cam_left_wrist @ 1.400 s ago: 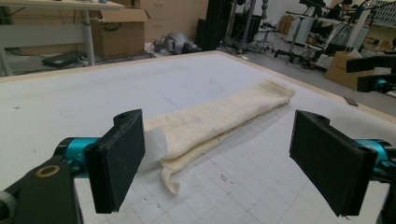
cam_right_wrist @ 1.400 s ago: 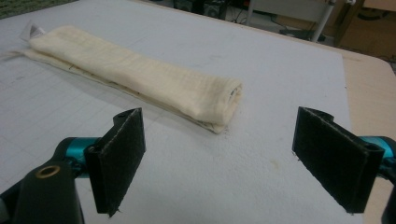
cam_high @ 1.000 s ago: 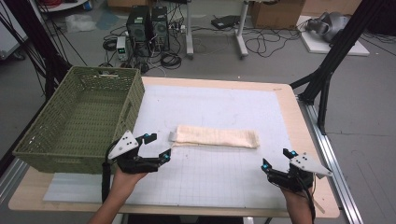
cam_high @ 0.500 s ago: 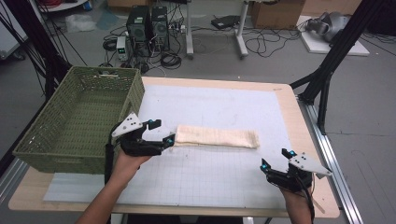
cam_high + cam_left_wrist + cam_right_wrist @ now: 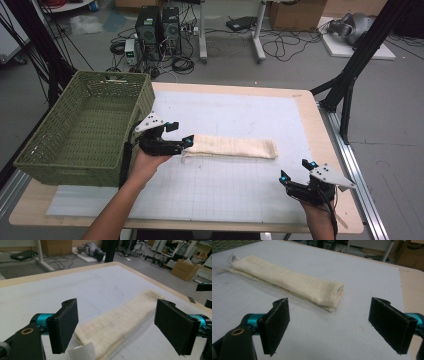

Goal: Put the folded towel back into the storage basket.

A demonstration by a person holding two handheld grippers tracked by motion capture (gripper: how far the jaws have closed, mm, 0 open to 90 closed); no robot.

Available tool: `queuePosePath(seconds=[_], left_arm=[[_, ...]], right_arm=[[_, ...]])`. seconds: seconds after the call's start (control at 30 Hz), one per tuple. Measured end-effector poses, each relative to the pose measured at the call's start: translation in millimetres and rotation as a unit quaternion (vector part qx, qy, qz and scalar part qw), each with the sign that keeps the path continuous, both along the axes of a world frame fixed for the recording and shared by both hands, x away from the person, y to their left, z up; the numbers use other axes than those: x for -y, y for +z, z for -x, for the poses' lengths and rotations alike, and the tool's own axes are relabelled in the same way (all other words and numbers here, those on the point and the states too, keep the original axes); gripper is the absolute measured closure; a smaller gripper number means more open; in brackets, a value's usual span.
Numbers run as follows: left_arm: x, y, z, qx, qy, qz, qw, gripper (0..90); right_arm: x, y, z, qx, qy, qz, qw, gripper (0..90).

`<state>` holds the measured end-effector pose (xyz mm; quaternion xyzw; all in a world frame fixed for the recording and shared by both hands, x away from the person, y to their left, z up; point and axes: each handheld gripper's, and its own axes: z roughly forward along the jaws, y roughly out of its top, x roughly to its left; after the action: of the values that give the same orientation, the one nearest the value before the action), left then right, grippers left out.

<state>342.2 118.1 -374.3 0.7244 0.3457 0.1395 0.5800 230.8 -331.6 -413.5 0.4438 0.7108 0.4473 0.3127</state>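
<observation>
Two grippers work over the white mat (image 5: 240,180). Beside the green basket (image 5: 80,135), the left gripper (image 5: 180,135) spreads its jaws wide at the near end of the folded cream towel (image 5: 232,147), cloth lying between them. Well apart, the right gripper (image 5: 296,171) gapes wide, the towel's far end ahead of it, untouched.

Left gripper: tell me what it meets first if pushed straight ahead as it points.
The left gripper, jaws open, would meet the near end of the folded cream cloth, which already lies between them; how close is unclear.
</observation>
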Motion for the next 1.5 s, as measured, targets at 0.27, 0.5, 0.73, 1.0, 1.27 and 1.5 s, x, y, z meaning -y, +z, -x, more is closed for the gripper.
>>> queuePosePath(seconds=[0.27, 0.5, 0.73, 1.0, 1.27, 1.5], left_arm=[[13.8, -23.0, -27.8, -0.051, 0.025, -0.027, 0.998, 20.8], [19.7, -40.6, -40.4, -0.081, 0.038, -0.047, 0.9949, 22.6], [23.0, -53.2, -46.6, -0.1, 0.036, -0.073, 0.9916, 23.9], [34.0, -68.4, -48.0, -0.115, 0.019, -0.118, 0.9861, 27.8], [41.6, -75.8, -44.3, -0.105, 0.012, -0.15, 0.983, 30.9], [45.3, -74.5, -41.2, -0.094, 0.02, -0.175, 0.9799, 38.5]], right_arm=[[-1.2, -1.3, -2.7, -0.001, 0.006, 0.001, 1.0, 15.8], [-1.3, -2.2, -2.9, -0.007, 0.006, 0.001, 1.0, 15.9], [0.1, -2.2, -2.6, -0.005, 0.006, 0.001, 1.0, 15.9], [-0.1, -2.7, -2.7, -0.008, 0.006, 0.0, 1.0, 15.9], [1.0, -2.8, -1.9, -0.01, 0.004, -0.004, 0.9999, 15.9], [0.5, -2.8, -2.1, -0.01, 0.005, -0.002, 0.9999, 15.9]])
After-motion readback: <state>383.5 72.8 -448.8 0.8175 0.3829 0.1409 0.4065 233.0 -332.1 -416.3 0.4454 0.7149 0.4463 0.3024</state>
